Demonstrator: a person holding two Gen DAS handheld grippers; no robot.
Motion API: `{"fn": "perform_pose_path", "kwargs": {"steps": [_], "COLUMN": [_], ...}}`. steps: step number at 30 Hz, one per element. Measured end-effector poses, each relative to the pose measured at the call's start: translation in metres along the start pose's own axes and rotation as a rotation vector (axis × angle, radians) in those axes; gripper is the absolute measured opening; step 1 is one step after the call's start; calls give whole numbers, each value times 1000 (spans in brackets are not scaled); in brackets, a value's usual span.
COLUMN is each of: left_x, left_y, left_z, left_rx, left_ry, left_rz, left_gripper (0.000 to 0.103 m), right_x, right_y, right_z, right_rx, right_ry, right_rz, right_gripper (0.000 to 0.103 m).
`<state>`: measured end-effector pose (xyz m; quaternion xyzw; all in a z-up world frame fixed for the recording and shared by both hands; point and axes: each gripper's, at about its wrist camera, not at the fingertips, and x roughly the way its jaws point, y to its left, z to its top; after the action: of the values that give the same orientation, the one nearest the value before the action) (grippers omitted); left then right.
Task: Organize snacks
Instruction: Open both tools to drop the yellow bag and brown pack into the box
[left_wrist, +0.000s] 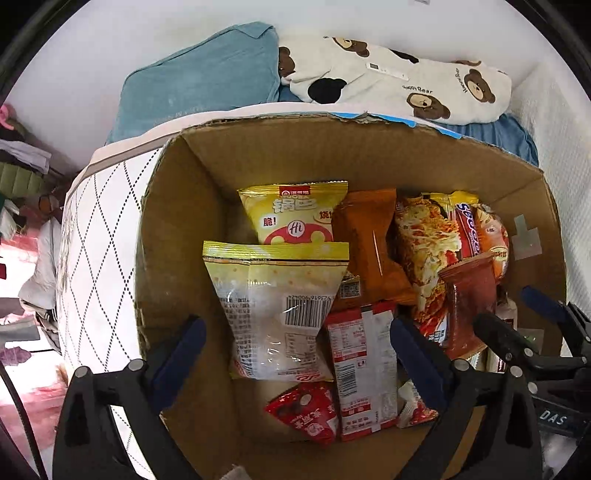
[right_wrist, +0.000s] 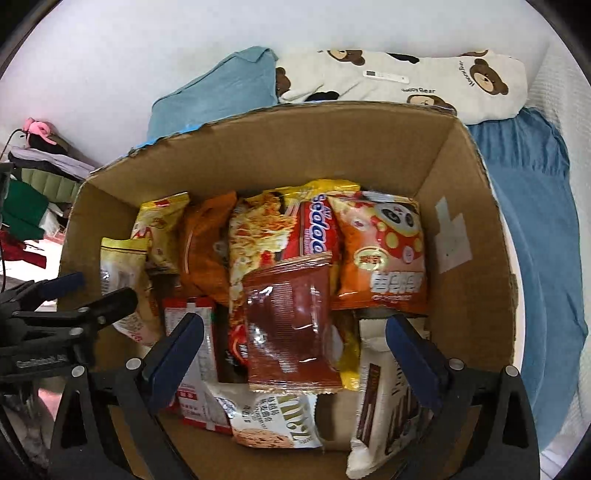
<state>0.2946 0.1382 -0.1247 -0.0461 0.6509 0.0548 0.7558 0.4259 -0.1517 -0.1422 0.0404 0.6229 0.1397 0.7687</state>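
Snacks (left_wrist: 332, 280) piled in a cardboard box (left_wrist: 280, 155), right under both grippers. Left gripper (left_wrist: 295, 332) spread wide, fingers (left_wrist: 184, 343) far apart, holding nothing. Between those fingers: a clear yellow-topped bag (left_wrist: 277, 310), lying loose, plus a red-and-white packet (left_wrist: 362, 369) by the right finger. Can't tell if a pad brushes either one. Beyond the tips, a yellow bag (left_wrist: 291, 214) and an orange bag (left_wrist: 369, 243). Right gripper (right_wrist: 295, 339) spread wide too, fingers (right_wrist: 177, 350) far apart, gripping nothing. Between them a dark red packet (right_wrist: 288, 325), resting on the pile. Under the right finger, a white and brown pack (right_wrist: 384, 406). Past the tips, a panda bag (right_wrist: 384, 251) and a noodle pack (right_wrist: 266, 236). Box set on a bed, bear blanket (right_wrist: 424, 81) behind.
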Motion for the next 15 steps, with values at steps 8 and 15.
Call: {"fn": "perform_pose_path", "kwargs": {"steps": [8, 15], "left_x": [-13, -39], "left_y": [-3, -10], "left_z": [-9, -28], "left_rx": [-42, -40], "left_ry": [-42, -115], "left_rz": [-37, -56], "left_gripper": [102, 102], "right_x": [-14, -42], "right_y": [1, 9], "right_z": [-12, -34], "right_rx": [-29, -74], "right_ry": [-17, -81], "right_rz": [-65, -84], "right_gripper": [101, 101]}}
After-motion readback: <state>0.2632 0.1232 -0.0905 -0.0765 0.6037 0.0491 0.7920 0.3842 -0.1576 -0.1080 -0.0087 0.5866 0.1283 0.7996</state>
